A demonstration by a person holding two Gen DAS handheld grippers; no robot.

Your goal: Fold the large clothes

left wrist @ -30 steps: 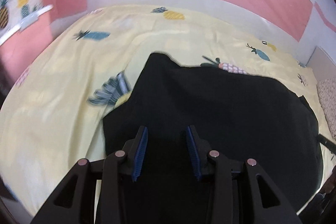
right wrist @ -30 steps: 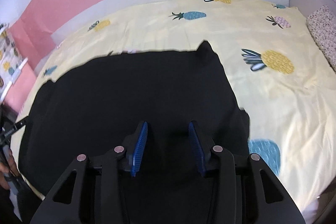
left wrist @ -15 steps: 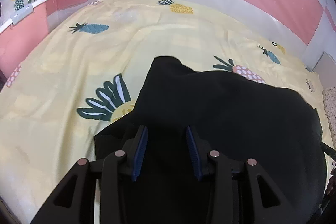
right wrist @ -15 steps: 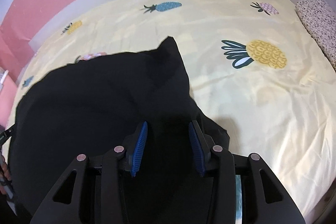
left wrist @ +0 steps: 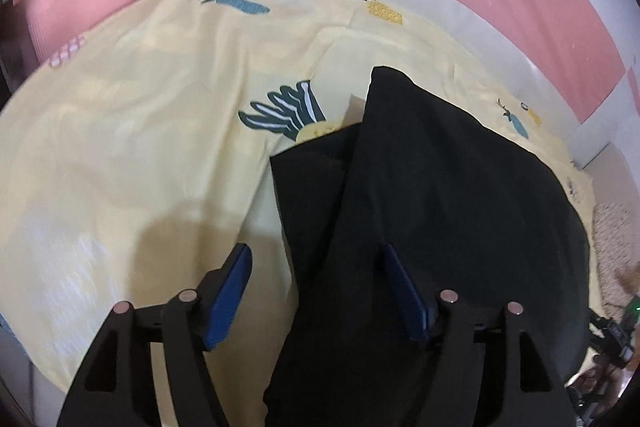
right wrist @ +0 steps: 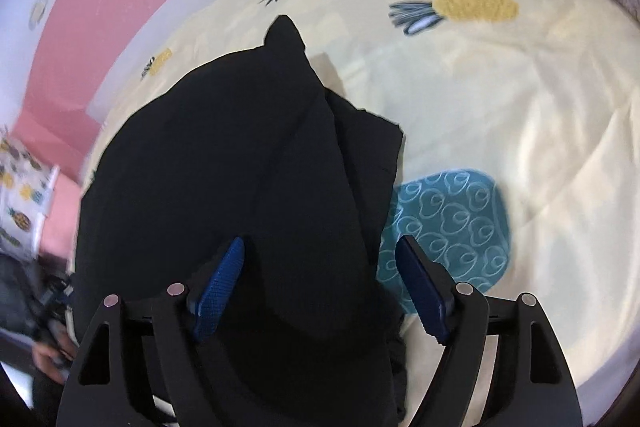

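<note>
On a yellow pineapple-print bedsheet point(left wrist: 140, 155) lies a folded black garment point(left wrist: 440, 207), its near end hidden beneath the left gripper point(left wrist: 316, 287) and right gripper point(right wrist: 320, 283), both jaws opening, pads clear.

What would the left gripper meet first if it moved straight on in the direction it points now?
Probably the black garment: the left gripper, jaws opening, has its left edge between them, with the yellow sheet beside. Depth is unclear.
</note>
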